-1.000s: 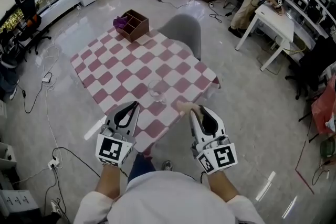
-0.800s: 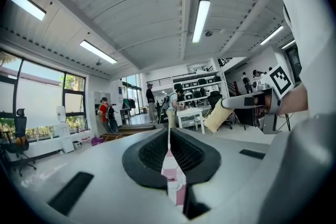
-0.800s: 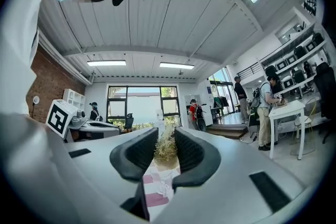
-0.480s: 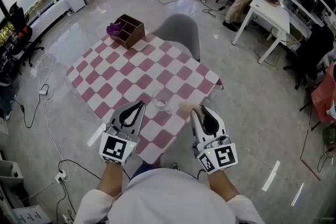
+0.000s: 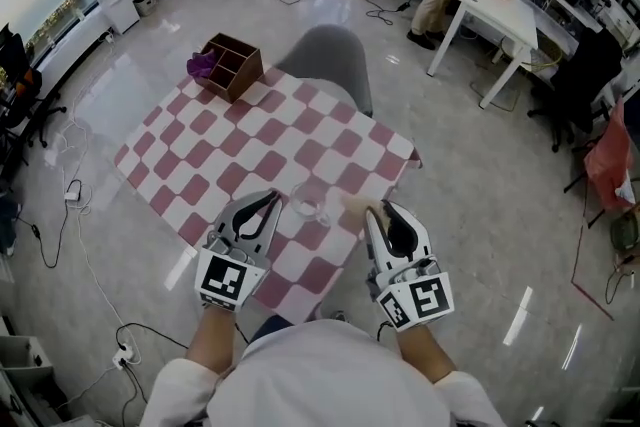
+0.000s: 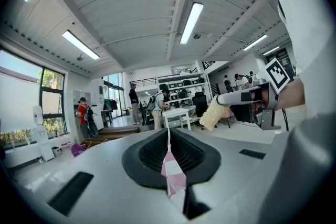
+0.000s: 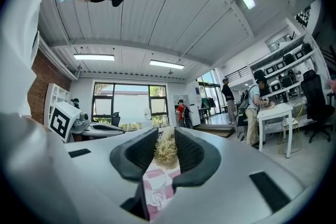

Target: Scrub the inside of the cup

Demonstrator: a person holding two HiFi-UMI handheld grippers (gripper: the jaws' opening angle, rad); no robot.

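A clear glass cup (image 5: 310, 201) stands upright near the front edge of the pink-and-white checked table (image 5: 240, 150). My left gripper (image 5: 271, 199) is shut with nothing in it, just left of the cup. My right gripper (image 5: 374, 211) is shut on a tan fibrous scrubber (image 5: 353, 205), which pokes out toward the cup's right side. In the right gripper view the scrubber (image 7: 166, 148) fills the gap between the jaws, and the cup (image 7: 156, 198) shows low beneath it. The left gripper view shows the scrubber (image 6: 212, 113) off to the right.
A wooden compartment box (image 5: 230, 65) with something purple in it sits at the table's far left corner. A grey chair (image 5: 327, 57) stands behind the table. A white desk (image 5: 505, 20) with people at it is at the far right. Cables lie on the floor at the left.
Both grippers have come forward over the table's front edge. The cup now sits between them. Neither gripper's jaws have changed, and the scrubber is still held.
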